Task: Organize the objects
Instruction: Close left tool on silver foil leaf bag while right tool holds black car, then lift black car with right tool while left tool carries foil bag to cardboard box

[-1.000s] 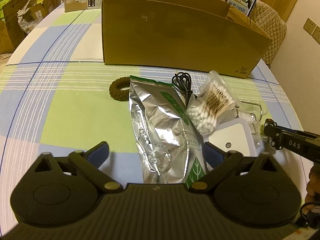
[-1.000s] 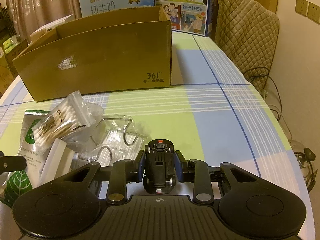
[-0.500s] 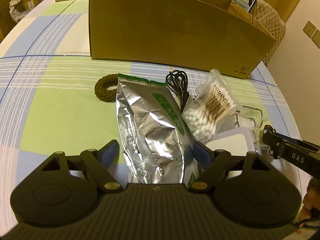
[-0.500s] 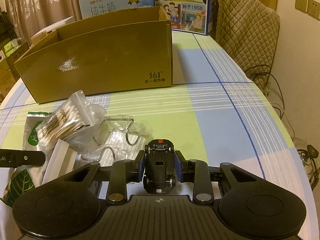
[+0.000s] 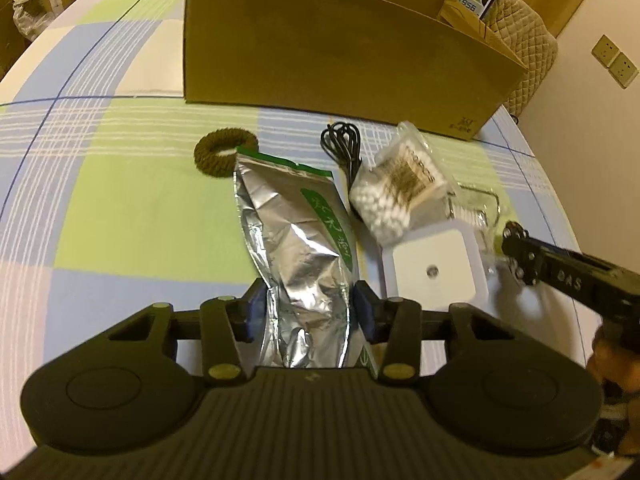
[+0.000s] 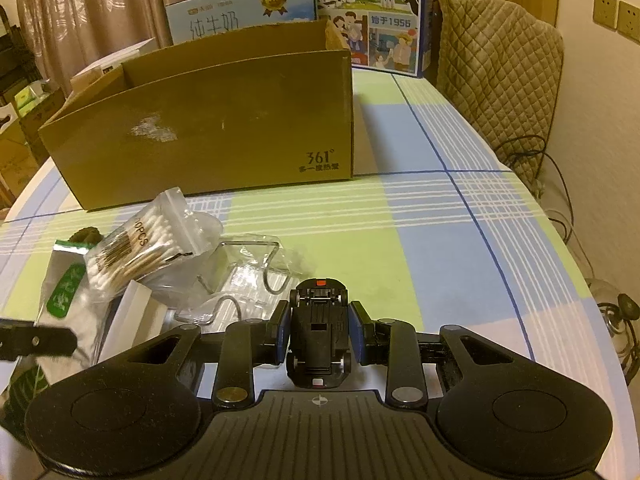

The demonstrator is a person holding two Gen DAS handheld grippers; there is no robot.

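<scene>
My left gripper [image 5: 310,314] has closed on the lower end of a silver foil pouch [image 5: 296,240] with a green label, which lies on the checked tablecloth. My right gripper [image 6: 319,330] is shut on a small black toy car [image 6: 319,340]; the car also shows in the left wrist view [image 5: 560,276] at the right. An open cardboard box [image 5: 340,56] stands behind the pile and also shows in the right wrist view [image 6: 208,132]. Beside the pouch lie a bag of cotton swabs [image 5: 400,192], a white square box [image 5: 434,268], a black cable [image 5: 344,148] and a brown braided ring [image 5: 224,152].
Clear plastic hooks with metal wire [image 6: 248,280] lie right of the swabs. Milk cartons [image 6: 368,20] stand behind the box. A padded chair [image 6: 500,80] is at the table's right edge. Green and blue tablecloth [image 6: 440,240] stretches right of the pile.
My left gripper moved forward over the foil pouch and its fingers closed in on the pouch's lower end. The right gripper kept holding the toy car and shifted little.
</scene>
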